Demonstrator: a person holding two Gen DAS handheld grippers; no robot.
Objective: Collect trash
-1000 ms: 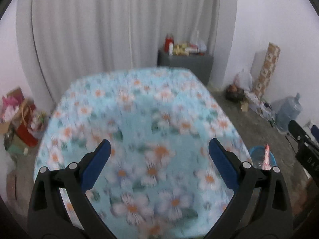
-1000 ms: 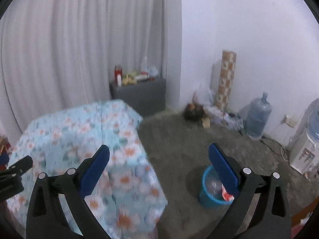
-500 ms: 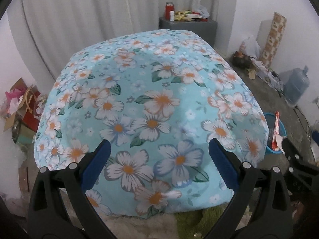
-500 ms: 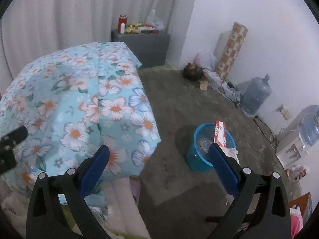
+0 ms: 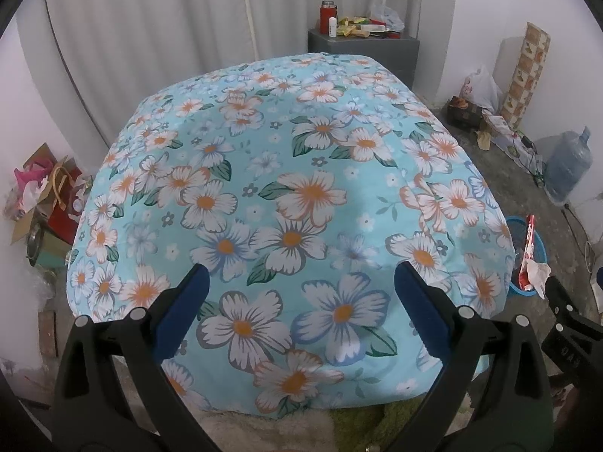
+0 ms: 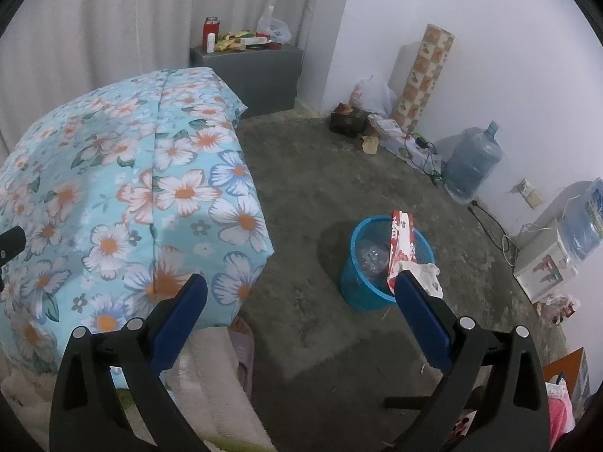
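1. Both sets of jaws are spread wide with nothing between them: the left gripper hangs over the flowery blue bedspread, and the right gripper hangs over the bare concrete floor just past the bed's right edge.
2. Trash-wise, a blue bucket sits on the floor to the right of the bed, near the right gripper's right finger.
3. Sticking up out of the bucket is a red and white wrapper, with a crumpled white tissue at the rim beside it, and something clear and plastic-looking lower down inside.
4. From the left wrist view, the same bucket peeks out at the far right behind the bedspread.
5. Far back there's a grey cabinet with clutter on top, and a big water jug by the right wall.
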